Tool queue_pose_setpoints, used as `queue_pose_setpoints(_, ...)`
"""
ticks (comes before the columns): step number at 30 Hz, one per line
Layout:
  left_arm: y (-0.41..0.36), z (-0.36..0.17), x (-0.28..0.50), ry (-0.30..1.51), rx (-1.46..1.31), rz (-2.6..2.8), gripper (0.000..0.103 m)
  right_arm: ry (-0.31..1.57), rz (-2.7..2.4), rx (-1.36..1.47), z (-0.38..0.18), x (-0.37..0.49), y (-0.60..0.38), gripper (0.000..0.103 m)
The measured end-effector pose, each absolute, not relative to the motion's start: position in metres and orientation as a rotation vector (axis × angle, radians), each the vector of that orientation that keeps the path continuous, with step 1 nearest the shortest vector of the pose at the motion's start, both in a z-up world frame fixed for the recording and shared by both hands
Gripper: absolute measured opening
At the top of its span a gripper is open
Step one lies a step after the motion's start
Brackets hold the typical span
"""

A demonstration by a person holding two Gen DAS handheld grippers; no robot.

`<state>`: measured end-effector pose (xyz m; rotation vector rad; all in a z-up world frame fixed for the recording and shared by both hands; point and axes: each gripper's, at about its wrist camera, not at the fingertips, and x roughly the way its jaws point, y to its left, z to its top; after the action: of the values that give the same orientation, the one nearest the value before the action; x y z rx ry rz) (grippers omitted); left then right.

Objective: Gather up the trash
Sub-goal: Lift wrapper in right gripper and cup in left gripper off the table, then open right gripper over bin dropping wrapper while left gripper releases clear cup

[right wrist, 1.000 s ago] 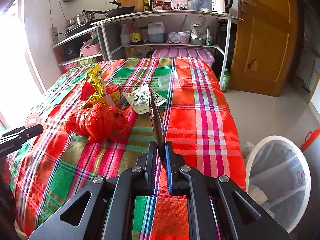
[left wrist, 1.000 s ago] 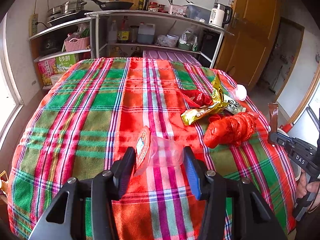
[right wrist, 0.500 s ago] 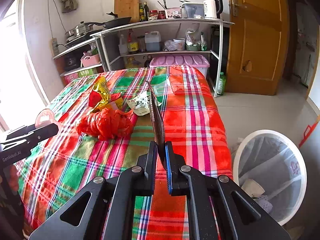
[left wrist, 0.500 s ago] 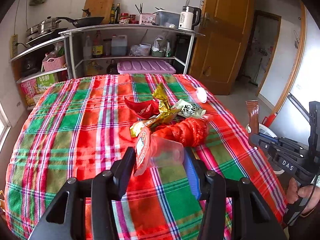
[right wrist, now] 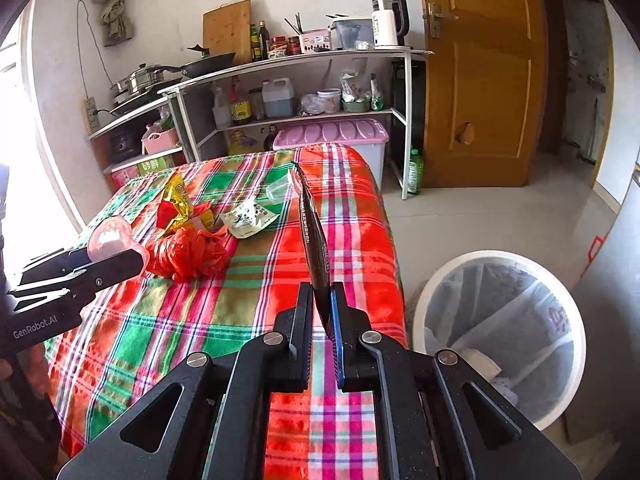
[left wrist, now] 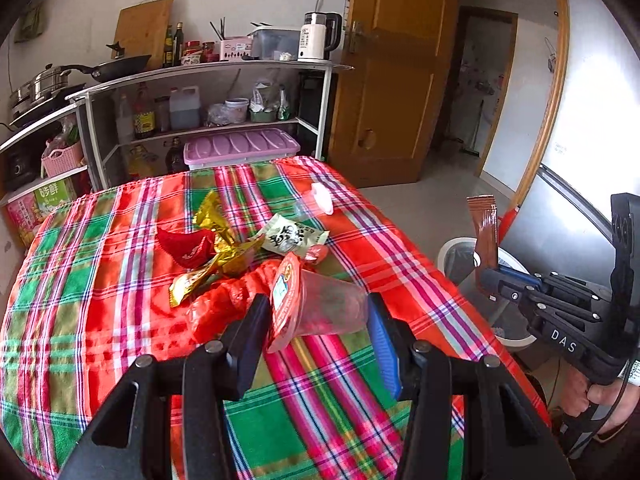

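Observation:
My left gripper is shut on a clear plastic cup with a red peeled lid, held above the plaid table. It also shows in the right wrist view. My right gripper is shut on a flat brown sachet, seen edge-on; the sachet also shows in the left wrist view. A white bin with a clear liner stands on the floor right of the table. On the table lie a red plastic bag, gold and red wrappers, a white snack packet and a small clear cup.
Metal shelves with pans, bottles and a kettle stand behind the table. A lilac-lidded box sits under them. A wooden door is at the right. A grey fridge side stands beside the bin.
Both grippers have swung right with their loads. The bin has come closer and larger in the right wrist view. The cup now hangs over the red bag's near side.

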<state>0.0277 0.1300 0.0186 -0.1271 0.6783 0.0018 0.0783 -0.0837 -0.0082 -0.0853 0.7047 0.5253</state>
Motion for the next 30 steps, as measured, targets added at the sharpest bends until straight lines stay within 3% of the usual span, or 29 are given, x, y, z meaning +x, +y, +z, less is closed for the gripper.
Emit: queue_pose_setpoints(30, -0.049, 0.017, 0.111, 0.726, 0.021, -0.298, 0.051, 0.758, 0.187, 0.001, -0.015, 0.095, -0.243, 0.009)
